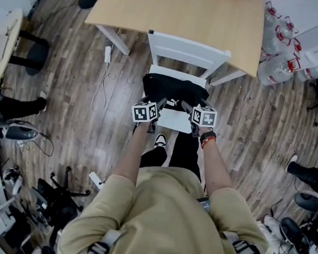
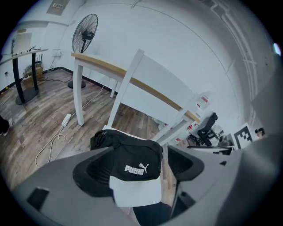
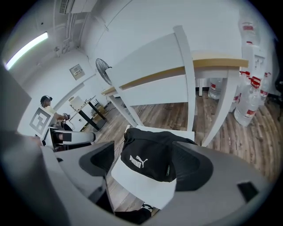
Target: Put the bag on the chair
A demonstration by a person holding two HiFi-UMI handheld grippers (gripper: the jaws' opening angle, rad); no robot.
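Observation:
A black bag (image 1: pixel 176 91) with a white logo lies on the seat of a white chair (image 1: pixel 188 50), which is pushed against a wooden table. My left gripper (image 1: pixel 160 104) and right gripper (image 1: pixel 186 106) hang side by side just above the bag's near edge, apart from it. In the left gripper view the bag (image 2: pixel 128 161) shows beyond the wide-apart jaws of the left gripper (image 2: pixel 139 170), with nothing between them. The right gripper (image 3: pixel 143 164) likewise stands open over the bag (image 3: pixel 152 159). The chair's backrest (image 3: pixel 154 57) rises behind.
The light wooden table (image 1: pixel 180 15) stands behind the chair. Water bottles (image 1: pixel 278 62) cluster at the right. A power strip with a cable (image 1: pixel 104 80) lies on the wood floor at the left. A standing fan (image 2: pixel 84 33) is beyond the table. Another person's legs (image 1: pixel 17 106) show at far left.

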